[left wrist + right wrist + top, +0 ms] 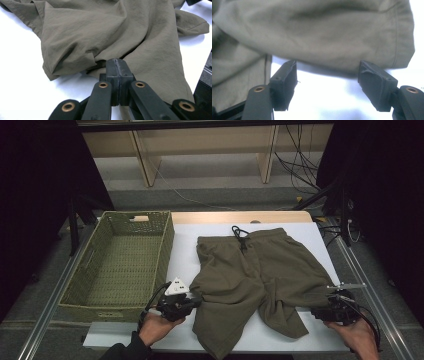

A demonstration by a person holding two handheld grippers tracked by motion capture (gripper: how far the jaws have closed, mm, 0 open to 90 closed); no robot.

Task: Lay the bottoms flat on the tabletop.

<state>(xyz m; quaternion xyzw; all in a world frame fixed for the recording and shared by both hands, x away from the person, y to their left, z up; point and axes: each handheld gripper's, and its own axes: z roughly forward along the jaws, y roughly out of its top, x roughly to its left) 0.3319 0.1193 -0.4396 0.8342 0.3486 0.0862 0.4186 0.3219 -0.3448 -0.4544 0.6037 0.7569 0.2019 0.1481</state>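
Note:
A pair of olive shorts [250, 270] lies spread on the white table top [185, 245], waistband and black drawstring [240, 238] at the far side. My left gripper [196, 301] sits at the left leg's edge. In the left gripper view, its jaws [117, 63] are pressed together on a pinch of the shorts [105, 32], with creases running into the tips. My right gripper [320, 312] is at the right leg's outer edge. Its jaws [328, 67] stand wide open, and the hem of the shorts [342, 37] lies just beyond the tips, untouched.
A green woven basket [100, 307] with nothing in it stands on the left of the table, close to my left gripper. Metal rails run along both table sides. Beyond the far edge are wooden furniture legs and loose cables [300, 165].

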